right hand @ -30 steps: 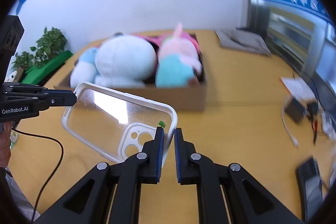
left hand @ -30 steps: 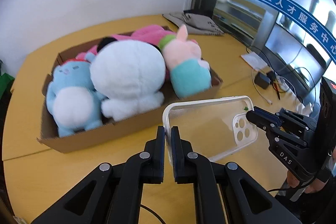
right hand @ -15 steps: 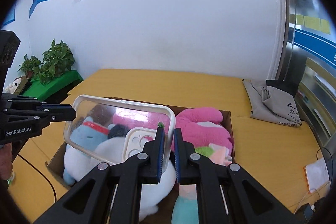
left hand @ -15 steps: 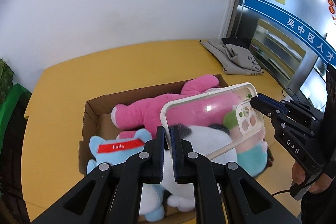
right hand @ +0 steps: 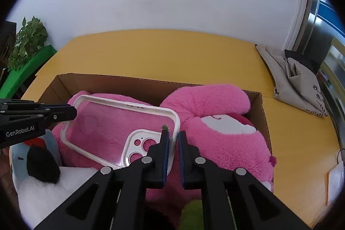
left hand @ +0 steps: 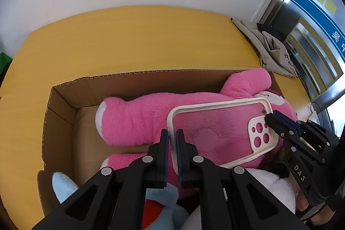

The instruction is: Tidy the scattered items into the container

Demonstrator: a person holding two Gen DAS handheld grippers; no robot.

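Left wrist view: the left tool (left hand: 171,137) pinches one rim of a clear, white-edged phone case (left hand: 217,133) above the pink plush toy (left hand: 138,120) inside the brown cardboard box (left hand: 64,100) on the yellow desk (left hand: 129,36). Right wrist view: the right tool (right hand: 173,141) clamps the case's opposite rim.

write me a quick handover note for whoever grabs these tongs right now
Left tongs: shut on one end of the clear phone case.
Right tongs: shut on the camera-cutout end of the case.
Case: held between both tongs, above the pink plush inside the cardboard box.
Done: pink, blue and white plush toys already lie in the box.
Left: lower the case into the box, open both tongs, pull clear. The grey bag lies on the table outside the box; whether it belongs in is unclear.
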